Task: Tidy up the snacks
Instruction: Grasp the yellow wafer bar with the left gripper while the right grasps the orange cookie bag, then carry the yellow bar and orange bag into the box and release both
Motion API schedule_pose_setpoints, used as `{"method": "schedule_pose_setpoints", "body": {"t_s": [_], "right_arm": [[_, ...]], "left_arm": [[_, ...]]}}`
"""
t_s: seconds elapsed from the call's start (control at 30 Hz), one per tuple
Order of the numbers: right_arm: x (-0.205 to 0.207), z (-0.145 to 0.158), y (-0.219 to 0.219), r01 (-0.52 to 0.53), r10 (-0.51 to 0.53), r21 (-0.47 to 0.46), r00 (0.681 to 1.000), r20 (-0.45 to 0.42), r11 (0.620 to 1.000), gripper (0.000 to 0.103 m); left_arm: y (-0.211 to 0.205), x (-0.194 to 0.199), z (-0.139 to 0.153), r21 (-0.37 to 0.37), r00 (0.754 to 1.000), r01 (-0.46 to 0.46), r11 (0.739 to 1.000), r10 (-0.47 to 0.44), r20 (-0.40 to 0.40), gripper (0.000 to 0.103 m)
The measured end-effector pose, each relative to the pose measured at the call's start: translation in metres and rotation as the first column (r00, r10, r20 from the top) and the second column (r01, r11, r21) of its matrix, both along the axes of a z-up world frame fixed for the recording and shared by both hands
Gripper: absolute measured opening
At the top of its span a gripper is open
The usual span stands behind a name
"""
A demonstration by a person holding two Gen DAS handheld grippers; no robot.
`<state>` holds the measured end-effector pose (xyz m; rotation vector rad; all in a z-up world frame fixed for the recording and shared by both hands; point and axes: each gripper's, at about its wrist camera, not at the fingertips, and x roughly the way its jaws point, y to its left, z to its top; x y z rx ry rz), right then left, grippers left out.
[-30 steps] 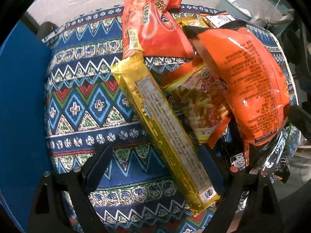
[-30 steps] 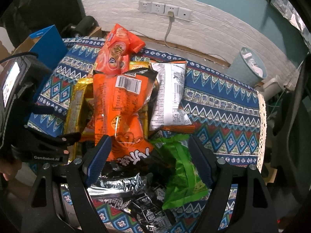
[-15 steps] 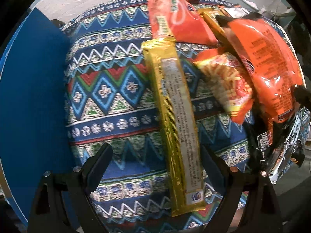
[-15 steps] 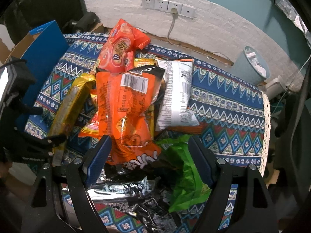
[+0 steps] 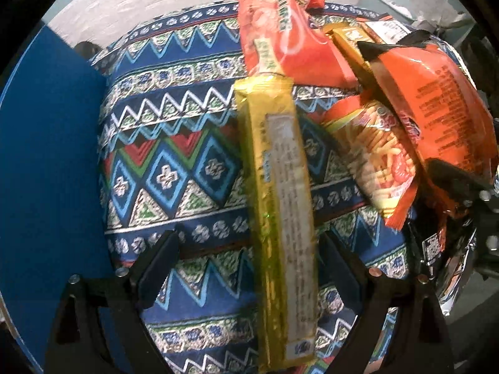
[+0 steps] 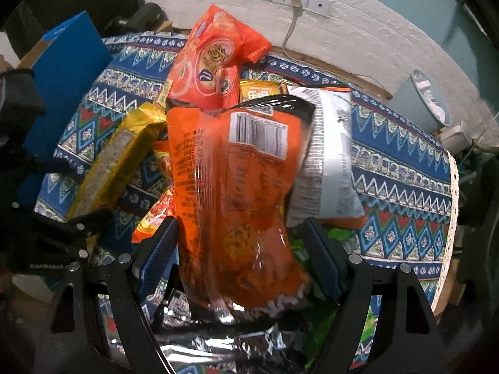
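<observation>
A long gold biscuit pack (image 5: 280, 205) lies on the patterned cloth, its near part between the jaws of my open left gripper (image 5: 249, 268); it also shows in the right wrist view (image 6: 109, 162). A big orange chip bag (image 6: 234, 193) lies between the open jaws of my right gripper (image 6: 240, 255), on top of other packs; it also shows in the left wrist view (image 5: 436, 109). A red-orange biscuit bag (image 6: 212, 59) lies behind it, a white bag (image 6: 327, 155) to its right, a small yellow noodle-snack pack (image 5: 377, 155) beside the gold pack.
A blue box (image 5: 46, 187) stands at the table's left edge, also in the right wrist view (image 6: 68, 71). A silver bag (image 6: 218, 336) and a green bag (image 6: 324, 311) lie near the front edge. A bin (image 6: 427, 99) stands on the floor beyond the table's right side.
My left gripper has swung so the gold pack now runs straight between its jaws, with the blue box closer. My right gripper has moved in closer over the big orange bag.
</observation>
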<state>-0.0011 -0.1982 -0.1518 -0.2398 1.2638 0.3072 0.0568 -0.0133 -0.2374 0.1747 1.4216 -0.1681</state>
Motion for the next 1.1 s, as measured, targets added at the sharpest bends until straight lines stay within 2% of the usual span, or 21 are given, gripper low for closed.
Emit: {"method": "schedule_pose_setpoints", "body": {"t_s": [0.17,0.2,0.23,0.3,0.33,0.4,0.6,0.77,0.9,1.1], "right_arm": [[0.003,-0.013,0.007,-0.01,0.01,-0.043,1.0,-0.004,0.999,0.079],[0.003,-0.015,0.007,-0.014,0.014,-0.048,1.0,-0.005,0.999,0.079],[0.003,-0.017,0.008,-0.017,0.017,-0.048,1.0,-0.006,0.999,0.073],[0.003,-0.016,0.007,-0.021,0.021,-0.035,1.0,-0.002,0.999,0.066],[0.004,-0.015,0.007,-0.019,0.019,-0.037,1.0,0.001,0.999,0.058],[0.004,-0.012,0.006,-0.013,0.013,-0.036,1.0,0.012,0.999,0.055],[0.008,0.005,0.004,0.005,-0.005,0.0,0.998,0.056,1.0,0.054],[0.007,0.028,0.01,0.003,-0.008,0.037,0.992,0.126,0.999,0.054],[0.007,0.043,0.014,-0.002,-0.008,0.068,0.988,0.155,0.998,0.054],[0.002,0.061,0.021,-0.019,0.005,0.077,0.983,0.181,0.997,0.054]], "left_arm": [[-0.007,0.006,0.003,-0.009,0.998,0.04,0.999,-0.039,0.042,0.055],[-0.005,0.007,0.003,-0.026,0.998,0.045,0.999,-0.044,0.039,0.041],[-0.003,0.007,0.003,-0.042,0.999,0.044,0.998,-0.043,0.03,0.034],[-0.001,0.007,0.005,-0.043,0.998,0.045,0.998,-0.044,0.034,0.031],[0.0,0.006,0.006,-0.041,0.998,0.05,0.998,-0.048,0.04,0.03],[-0.003,0.004,0.01,-0.029,0.997,0.057,0.998,-0.055,0.051,0.029],[-0.004,-0.013,0.05,0.023,0.991,0.067,0.997,-0.069,0.115,0.029],[0.007,-0.019,0.076,0.027,0.984,0.064,0.998,-0.068,0.167,0.029],[-0.002,-0.022,0.085,0.021,0.978,0.058,0.998,-0.061,0.199,0.029],[0.002,-0.017,0.112,0.045,0.955,0.067,0.997,-0.077,0.286,0.029]]}}
